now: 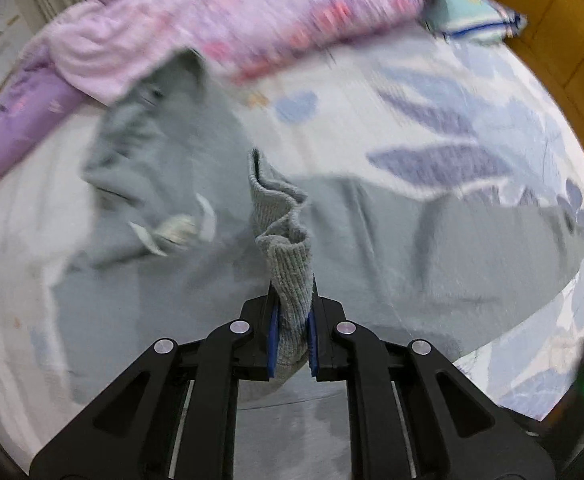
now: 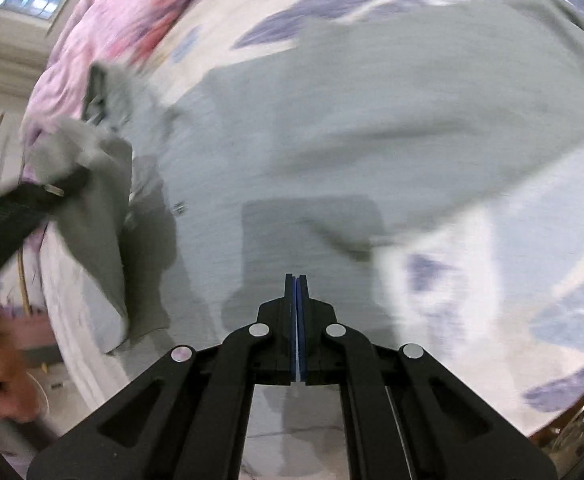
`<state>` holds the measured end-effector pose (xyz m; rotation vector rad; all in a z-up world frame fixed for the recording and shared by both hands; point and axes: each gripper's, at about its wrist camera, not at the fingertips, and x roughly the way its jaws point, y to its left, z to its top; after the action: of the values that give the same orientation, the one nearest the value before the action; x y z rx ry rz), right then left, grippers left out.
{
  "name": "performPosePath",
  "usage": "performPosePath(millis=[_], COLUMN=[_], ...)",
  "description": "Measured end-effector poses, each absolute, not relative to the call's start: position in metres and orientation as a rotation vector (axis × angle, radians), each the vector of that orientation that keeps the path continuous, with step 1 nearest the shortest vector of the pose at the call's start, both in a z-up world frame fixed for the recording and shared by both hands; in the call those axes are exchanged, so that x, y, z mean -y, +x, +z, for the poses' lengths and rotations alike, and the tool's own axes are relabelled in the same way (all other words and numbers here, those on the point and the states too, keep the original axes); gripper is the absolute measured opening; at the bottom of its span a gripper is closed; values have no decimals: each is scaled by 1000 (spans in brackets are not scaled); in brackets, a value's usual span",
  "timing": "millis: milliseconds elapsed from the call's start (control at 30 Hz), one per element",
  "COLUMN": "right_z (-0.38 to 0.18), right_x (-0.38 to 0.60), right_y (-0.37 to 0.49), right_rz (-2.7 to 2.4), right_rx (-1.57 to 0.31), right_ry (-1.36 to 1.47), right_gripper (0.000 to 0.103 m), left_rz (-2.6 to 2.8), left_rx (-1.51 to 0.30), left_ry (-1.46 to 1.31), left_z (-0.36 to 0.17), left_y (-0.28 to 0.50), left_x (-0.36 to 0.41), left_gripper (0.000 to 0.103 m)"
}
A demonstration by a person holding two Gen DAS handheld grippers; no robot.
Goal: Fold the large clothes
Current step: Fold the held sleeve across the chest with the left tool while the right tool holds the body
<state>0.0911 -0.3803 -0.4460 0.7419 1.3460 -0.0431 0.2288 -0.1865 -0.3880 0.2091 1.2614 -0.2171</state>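
Observation:
A large grey sweatshirt (image 1: 195,184) lies spread on the bed; it also fills the right wrist view (image 2: 332,152). My left gripper (image 1: 292,316) is shut on its ribbed grey cuff (image 1: 287,264), which stands up between the blue pads. In the right wrist view the left gripper (image 2: 51,190) shows at the far left, holding a lifted fold of the garment. My right gripper (image 2: 296,292) is shut with pads together and nothing between them, just above the sweatshirt's body.
A pink and purple blanket (image 1: 231,28) is heaped along the far side of the bed. The bedsheet (image 1: 432,128) is white with blue leaf prints. A small pillow (image 1: 476,12) lies by the yellow headboard (image 1: 552,20). The bed edge (image 2: 71,320) drops at left.

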Motion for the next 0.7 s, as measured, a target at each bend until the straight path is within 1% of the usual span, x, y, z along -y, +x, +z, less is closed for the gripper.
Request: performPosePath(millis=[33,67,100,133,167,200,233,267,333,467,500,533,567,600,633,667,700], right_z=[-450,-447,-444,-442,-440,-440,-438,-436,-429,-429,-430,-432,-431,-432,-432,-436,-439], right_x=[376,383,382,389,387,385,385,380,365,321,311,301,289,278,270,259,248], right_y=[82,78,78,76,76,77,79,84,94,135,144,154,164,174,180,188,197], right_rz=[-59,-82,-106,-132,-145,-154,-167,-171,-128,-44,-24,-12,11,44,64,91,120], right_rx=[-1345,-1345,-1348,-1362,-1370,-1376,-1376,-1360,-1348,-1335,-1332,-1326,-1304,-1285,-1284,-1296,-1305], right_ry=[731,708,690,684,698,711,718,706,641,544,516,492,460,437,422,404,386], right_gripper=[1,5,10,14,28,54,67,75,75,74,72,69,55,37,28,14,7], left_rz=[-228,-239,-252,-271,-274,-272,-277,-286,-281,-157,-116,-84,-42,-13,23,42,51], left_rx=[-1295,-1343,-1396,-1452,-1459,-1439,-1419,-1421,-1427,-1417,-1410,-1402,-1402,-1409,-1429,-1444,-1452], left_ry=[228,252,279,311,323,317,301,285,244,107,77,56,19,-14,-76,-136,-206], left_z=[-402,-418,-431,-441,-442,-439,-433,-429,-421,-407,-405,-404,-405,-407,-411,-417,-426], left_y=[227,225,222,217,210,206,199,195,190,194,197,198,201,202,205,210,212], left_x=[191,195,197,196,189,181,167,155,122,30,5,-13,-38,-55,-79,-98,-117], left_gripper=[14,18,36,59,63,64,70,73,73,72,69,62,56,41,27,21,11])
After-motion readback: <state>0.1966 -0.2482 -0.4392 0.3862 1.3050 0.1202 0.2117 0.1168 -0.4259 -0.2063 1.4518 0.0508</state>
